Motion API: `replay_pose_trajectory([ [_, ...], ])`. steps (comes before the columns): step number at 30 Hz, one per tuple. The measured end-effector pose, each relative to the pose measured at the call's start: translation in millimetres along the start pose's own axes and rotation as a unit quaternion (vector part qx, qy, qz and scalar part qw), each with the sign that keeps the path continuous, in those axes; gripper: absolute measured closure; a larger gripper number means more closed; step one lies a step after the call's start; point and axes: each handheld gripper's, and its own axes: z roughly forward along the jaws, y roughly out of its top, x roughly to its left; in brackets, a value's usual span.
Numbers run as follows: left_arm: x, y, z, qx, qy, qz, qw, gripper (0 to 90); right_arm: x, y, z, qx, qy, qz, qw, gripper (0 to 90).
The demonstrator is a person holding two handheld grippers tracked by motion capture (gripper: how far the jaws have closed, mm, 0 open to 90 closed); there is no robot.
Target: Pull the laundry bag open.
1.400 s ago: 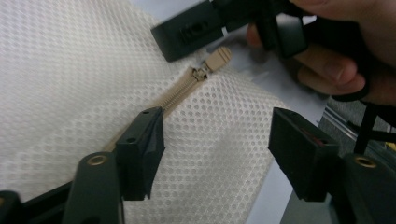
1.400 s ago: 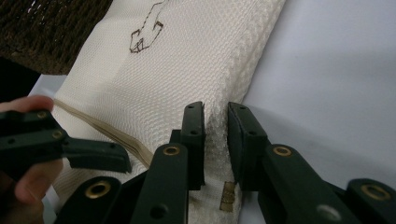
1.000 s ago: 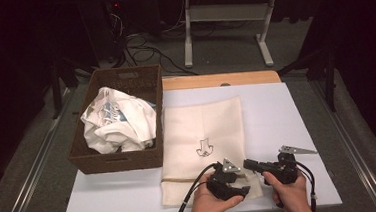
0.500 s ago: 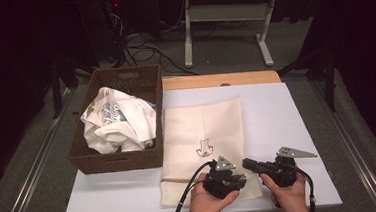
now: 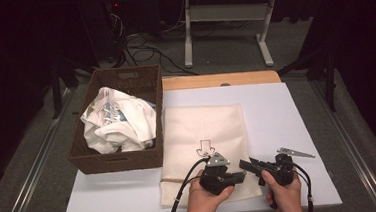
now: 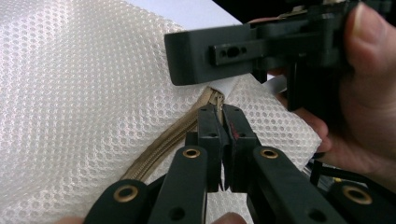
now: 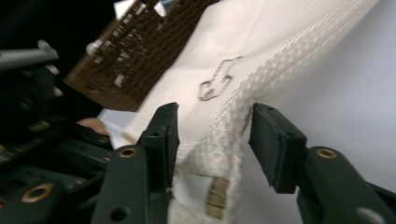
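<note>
A white mesh bag (image 5: 203,135) with a small printed mark lies flat on the white table (image 5: 271,105). Its tan zipper (image 6: 163,140) runs along the edge near the person. My left gripper (image 5: 242,175) is shut on the zipper's end (image 6: 223,116) at the bag's near right corner. My right gripper (image 5: 244,164) faces it from the right, open (image 7: 212,126), its jaws on either side of the bag's raised corner edge (image 7: 224,140). The right gripper's black jaw (image 6: 224,53) hangs just beyond the left one's tips.
A brown wicker basket (image 5: 119,158) holding crumpled white cloth (image 5: 119,123) stands to the left of the bag, touching its edge. The table's front edge runs right below the hands. A metal table frame (image 5: 219,13) stands on the floor beyond.
The left gripper has edged slightly left and away from the front edge. The right gripper has barely moved. The bag lies as before.
</note>
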Motion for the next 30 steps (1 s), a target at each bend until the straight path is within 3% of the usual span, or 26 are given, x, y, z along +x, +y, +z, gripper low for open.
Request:
replay_pose_trajectory([
  [2,-0.5,-0.7,1.4,-0.001,0.0,0.002,1.0,86.6,-1.2,-3.3,5.1,0.004,0.028,0.029,0.9992,56.2],
  [4,-1.3,-0.9,2.4,0.0,0.0,0.001,1.0,86.6,0.9,-7.5,9.8,0.008,0.036,0.039,0.9985,58.7],
  [8,1.0,-1.4,1.4,0.002,0.004,-0.004,1.0,86.6,5.3,-9.3,10.5,-0.011,0.045,0.04,0.9981,71.8],
  [12,1.8,-1.4,0.9,0.0,0.004,-0.01,0.9999,86.5,5.6,-9.6,9.9,-0.015,0.035,0.034,0.9987,84.2],
  [16,3.1,-2.8,2.5,-0.002,0.004,-0.022,0.9998,86.6,6.8,-10.0,10.5,-0.016,0.022,0.033,0.9991,86.4],
  [26,8.7,-3.1,-1.5,-0.011,-0.011,-0.05,0.9986,86.6,10.0,-6.7,8.9,-0.016,0.017,0.013,0.9996,87.0],
  [30,15.7,-7.0,-5.9,-0.011,0.001,-0.073,0.9973,86.6,10.3,-3.6,5.1,-0.026,0.015,0.009,0.9995,87.2],
])
